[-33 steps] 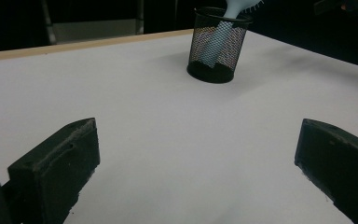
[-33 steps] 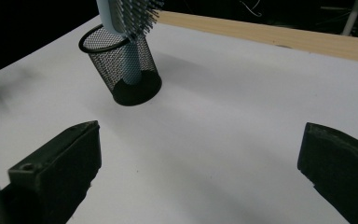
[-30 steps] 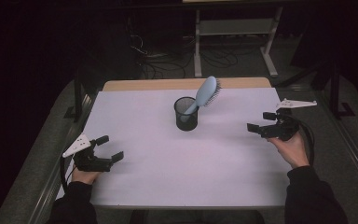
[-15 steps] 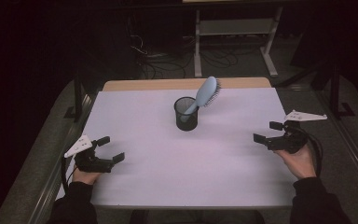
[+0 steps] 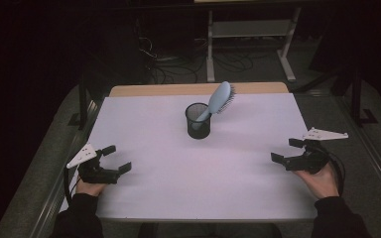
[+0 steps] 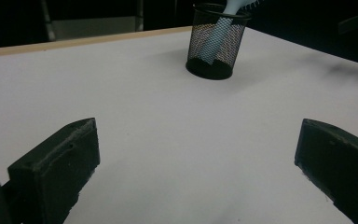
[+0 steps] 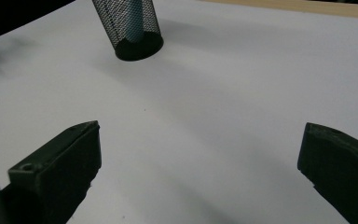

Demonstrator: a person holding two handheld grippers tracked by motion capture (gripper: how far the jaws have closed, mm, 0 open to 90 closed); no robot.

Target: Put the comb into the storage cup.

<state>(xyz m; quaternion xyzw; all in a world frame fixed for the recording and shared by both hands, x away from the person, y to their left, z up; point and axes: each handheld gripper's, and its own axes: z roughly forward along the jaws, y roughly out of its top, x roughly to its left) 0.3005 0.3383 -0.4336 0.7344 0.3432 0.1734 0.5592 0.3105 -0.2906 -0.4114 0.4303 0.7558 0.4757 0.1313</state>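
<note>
a black mesh cup (image 5: pixel 198 121) stood near the middle of the white bench (image 5: pixel 178 173); a blue hairbrush (image 5: pixel 217 101) leaned in it; the left hand-held gripper (image 5: pixel 117 158) and the right hand-held gripper (image 5: pixel 286 150) sat at the sides, both with jaws wide apart, holding nothing

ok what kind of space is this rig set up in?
Probably a lab or workshop bay, not a home: a white-topped table under a fixed camera, loose cables on the floor, a metal bench frame behind. A mesh cup holding a hairbrush looks like a staged prop.
</note>
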